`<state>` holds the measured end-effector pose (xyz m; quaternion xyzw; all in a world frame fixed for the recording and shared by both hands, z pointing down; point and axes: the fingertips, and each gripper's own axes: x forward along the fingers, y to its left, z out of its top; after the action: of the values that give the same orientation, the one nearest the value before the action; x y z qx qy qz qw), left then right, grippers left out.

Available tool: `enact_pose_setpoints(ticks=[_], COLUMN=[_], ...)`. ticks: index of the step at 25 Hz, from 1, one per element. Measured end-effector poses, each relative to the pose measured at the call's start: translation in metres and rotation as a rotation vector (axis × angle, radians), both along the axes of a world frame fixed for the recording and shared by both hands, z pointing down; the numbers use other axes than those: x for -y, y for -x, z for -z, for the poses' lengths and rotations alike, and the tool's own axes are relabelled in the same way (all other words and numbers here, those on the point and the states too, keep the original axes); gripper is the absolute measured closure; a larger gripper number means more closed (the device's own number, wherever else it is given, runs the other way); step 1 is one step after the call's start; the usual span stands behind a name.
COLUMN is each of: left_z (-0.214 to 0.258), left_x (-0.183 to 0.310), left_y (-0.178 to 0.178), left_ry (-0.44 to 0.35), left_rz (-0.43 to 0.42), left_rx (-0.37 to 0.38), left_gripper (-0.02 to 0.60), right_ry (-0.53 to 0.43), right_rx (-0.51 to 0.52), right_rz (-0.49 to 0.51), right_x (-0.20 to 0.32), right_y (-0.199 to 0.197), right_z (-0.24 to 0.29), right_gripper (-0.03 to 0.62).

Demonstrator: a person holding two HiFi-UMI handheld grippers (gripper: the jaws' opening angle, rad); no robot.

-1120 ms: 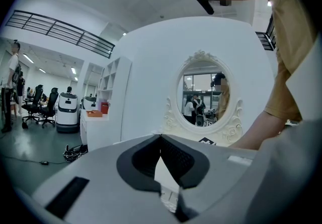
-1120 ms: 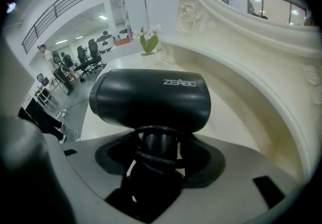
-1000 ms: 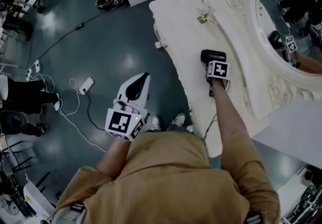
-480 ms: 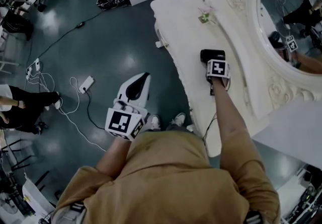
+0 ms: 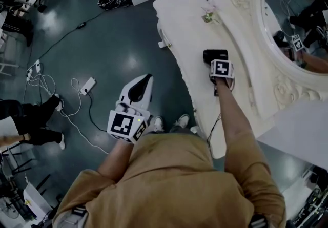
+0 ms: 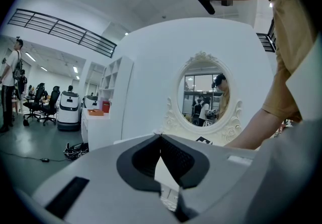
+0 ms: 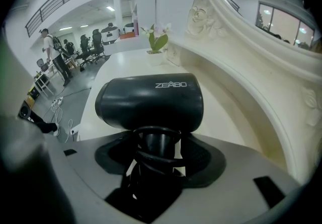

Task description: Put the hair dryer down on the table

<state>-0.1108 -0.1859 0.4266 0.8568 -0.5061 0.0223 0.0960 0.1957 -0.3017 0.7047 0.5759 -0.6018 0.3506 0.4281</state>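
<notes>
A black hair dryer (image 5: 215, 56) lies low over the white dressing table (image 5: 187, 27), barrel pointing left; I cannot tell whether it rests on the top. My right gripper (image 5: 217, 64) is shut on its handle. In the right gripper view the barrel (image 7: 150, 99) stands just past the jaws, and the handle, with its cord coiled round it, sits between the pads of the right gripper (image 7: 157, 153). My left gripper (image 5: 144, 84) hangs over the floor, left of the table, and holds nothing. The tips of the left gripper (image 6: 160, 138) touch.
An ornate oval mirror (image 5: 300, 22) stands along the table's right side. A small potted flower (image 5: 207, 16) sits at the far end. On the floor to the left lie cables and a power strip (image 5: 88, 86), and a person's legs (image 5: 31, 119) show there.
My right gripper has edged slightly farther along the table with the dryer. The left gripper has not moved. The person's legs at the left have shifted.
</notes>
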Motion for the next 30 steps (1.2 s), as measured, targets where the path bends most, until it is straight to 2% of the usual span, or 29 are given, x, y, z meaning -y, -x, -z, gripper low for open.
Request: enact_pose_setpoints(ticks=[4,9,17,21,30], left_z=[-0.001,-0.001,0.000,0.000,0.003], left_x=[0.000,0.002,0.002,0.003,0.005], left_y=[0.000,0.001,0.005,0.005,0.001], left_ry=[0.004,0.004,0.004,0.005,-0.002], left_rz=[-0.002,-0.002,-0.010,-0.014,-0.041], left_rx=[-0.003,-0.004,-0.010,-0.016,-0.029], left_gripper=[0.577,0.577,0.577,0.577,0.577], right_ry=[0.017,-0.011,0.010,0.001,-0.039], right_rx=[-0.011,0.004,0.028,-0.011,-0.004], right_rz=[0.034,0.042,0.024,0.007,0.029], right_x=[-0.003,0.004,-0.003,-0.003,-0.001], right_y=[0.005,0.007,0.010,0.002,0.001], right_z=[-0.001,-0.001,0.000,0.006,0.013], right_gripper=[0.322,0.321,0.315,0.310,0.291])
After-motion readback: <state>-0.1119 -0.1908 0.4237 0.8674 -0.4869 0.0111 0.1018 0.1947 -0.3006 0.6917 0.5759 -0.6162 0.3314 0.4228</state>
